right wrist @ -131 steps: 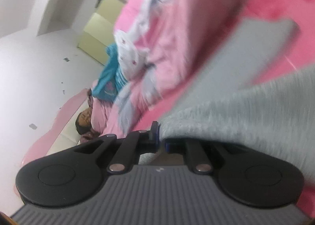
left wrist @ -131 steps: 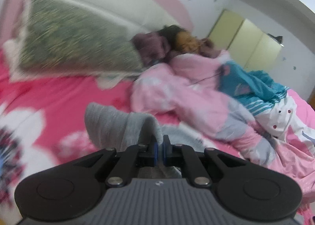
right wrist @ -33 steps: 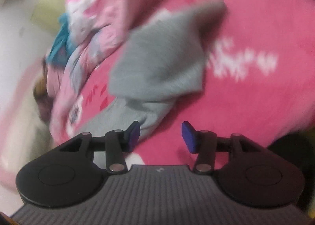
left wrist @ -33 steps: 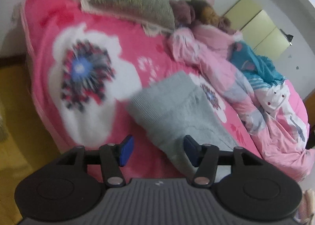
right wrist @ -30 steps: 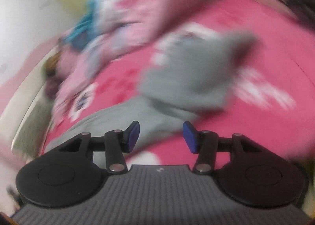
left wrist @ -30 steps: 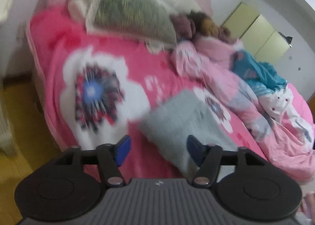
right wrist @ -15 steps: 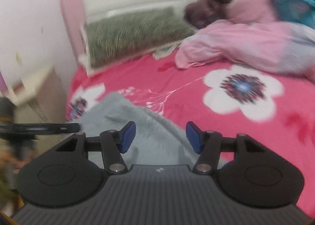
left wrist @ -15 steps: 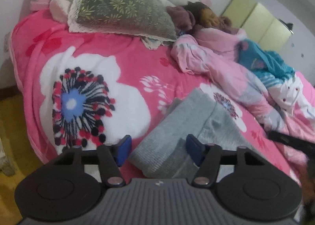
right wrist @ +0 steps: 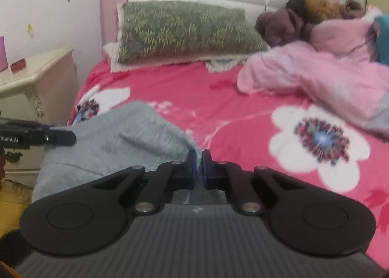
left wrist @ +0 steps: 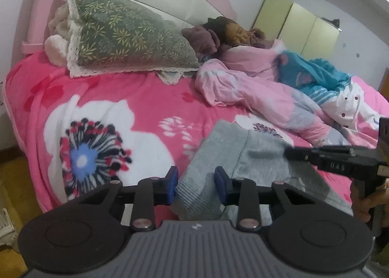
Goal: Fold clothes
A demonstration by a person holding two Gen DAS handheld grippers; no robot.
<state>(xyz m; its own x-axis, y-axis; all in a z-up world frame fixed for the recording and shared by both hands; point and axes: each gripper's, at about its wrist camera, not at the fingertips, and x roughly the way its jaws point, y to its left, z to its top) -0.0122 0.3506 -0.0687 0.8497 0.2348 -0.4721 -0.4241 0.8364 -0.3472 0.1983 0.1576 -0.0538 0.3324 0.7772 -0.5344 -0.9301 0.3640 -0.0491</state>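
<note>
A grey knit garment (left wrist: 243,151) lies folded on the pink flowered blanket (left wrist: 145,97) near the bed's front edge. My left gripper (left wrist: 196,181) hovers low over its ribbed hem, which sits between the blue pads (left wrist: 173,180). The jaws are closing, with a gap still showing. My right gripper (right wrist: 197,168) has its pads together on the garment's (right wrist: 121,139) right edge. In the left wrist view, my right gripper (left wrist: 288,152) comes in from the right with its tip on the grey cloth. The right wrist view shows the left gripper (right wrist: 70,138) at the garment's left side.
A green leaf-print pillow (left wrist: 126,37) leans on the headboard. A person (left wrist: 233,32) lies at the bed's far side under a pink quilt (left wrist: 262,97), with teal and white clothes (left wrist: 323,83) beside. A cream nightstand (right wrist: 36,76) stands left of the bed. Yellow floor (left wrist: 12,180) runs along the bed's left edge.
My right gripper swung round to face the headboard and shut at the grey garment's edge. The left jaws narrowed around the hem. The right gripper now reaches further into the left view.
</note>
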